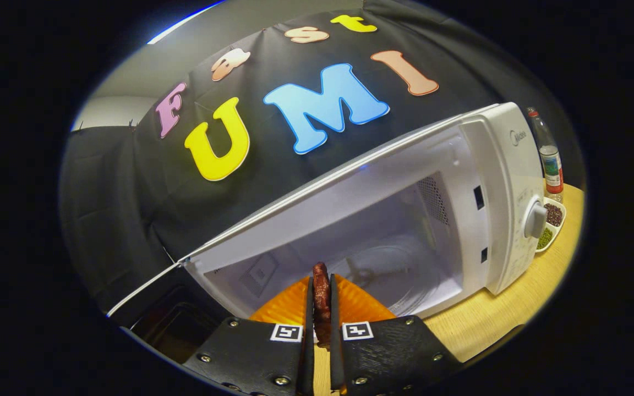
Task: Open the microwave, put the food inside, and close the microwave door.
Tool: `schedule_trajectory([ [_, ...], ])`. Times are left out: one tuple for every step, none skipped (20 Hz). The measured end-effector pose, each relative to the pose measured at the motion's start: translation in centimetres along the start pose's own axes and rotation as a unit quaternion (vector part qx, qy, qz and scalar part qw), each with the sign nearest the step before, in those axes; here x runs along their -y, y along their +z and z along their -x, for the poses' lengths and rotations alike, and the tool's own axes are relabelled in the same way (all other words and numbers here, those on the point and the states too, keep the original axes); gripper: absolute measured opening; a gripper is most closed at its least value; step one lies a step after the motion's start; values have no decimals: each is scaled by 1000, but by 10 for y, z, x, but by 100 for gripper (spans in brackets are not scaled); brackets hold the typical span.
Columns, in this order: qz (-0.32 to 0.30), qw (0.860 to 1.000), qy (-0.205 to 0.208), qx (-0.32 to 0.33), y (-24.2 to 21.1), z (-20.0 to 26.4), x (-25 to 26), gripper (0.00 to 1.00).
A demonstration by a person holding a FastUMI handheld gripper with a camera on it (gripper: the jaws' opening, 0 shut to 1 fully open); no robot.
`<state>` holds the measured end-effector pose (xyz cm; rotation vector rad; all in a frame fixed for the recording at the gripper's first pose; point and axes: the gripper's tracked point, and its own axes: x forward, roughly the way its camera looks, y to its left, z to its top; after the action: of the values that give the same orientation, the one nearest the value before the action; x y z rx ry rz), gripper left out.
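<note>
Food (321, 291) clamped between tool (321, 308) fingers

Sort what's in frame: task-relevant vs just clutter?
Job:
- microwave, door open, cavity facing the gripper
- glass turntable inside
- food, a dark reddish piece, jaws shut on it
- gripper
- orange plate under the jaws

Lying about:
- bottle beyond the microwave
- divided dish of dark and green bits
- wooden table

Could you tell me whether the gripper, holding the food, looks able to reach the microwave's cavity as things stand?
Probably yes: the microwave door is swung open, its cavity lies just ahead, unobstructed, and the gripper is shut on the food.
</note>
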<state>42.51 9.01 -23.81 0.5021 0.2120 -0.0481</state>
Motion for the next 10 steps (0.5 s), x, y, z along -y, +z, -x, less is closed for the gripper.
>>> schedule_trajectory([
  [-1, 1000, 0, 8, 3, -8, -2, 12],
  [-2, 1000, 0, 13, 4, -16, -3, 12],
  [-4, 1000, -1, 15, 3, -23, -3, 12],
  [-7, 1000, -4, 13, 0, -30, -2, 12],
  [-13, 1000, -3, 16, -2, -36, -1, 12],
  [-19, 1000, -6, 18, 0, -39, 1, 12],
  [-22, 999, -12, 22, -4, -48, 7, 12],
  [-20, 999, -17, 29, -5, -53, 12, 12],
  [-19, 999, -21, 31, -6, -57, 15, 12],
  [-19, 999, -22, 36, -6, -61, 19, 12],
])
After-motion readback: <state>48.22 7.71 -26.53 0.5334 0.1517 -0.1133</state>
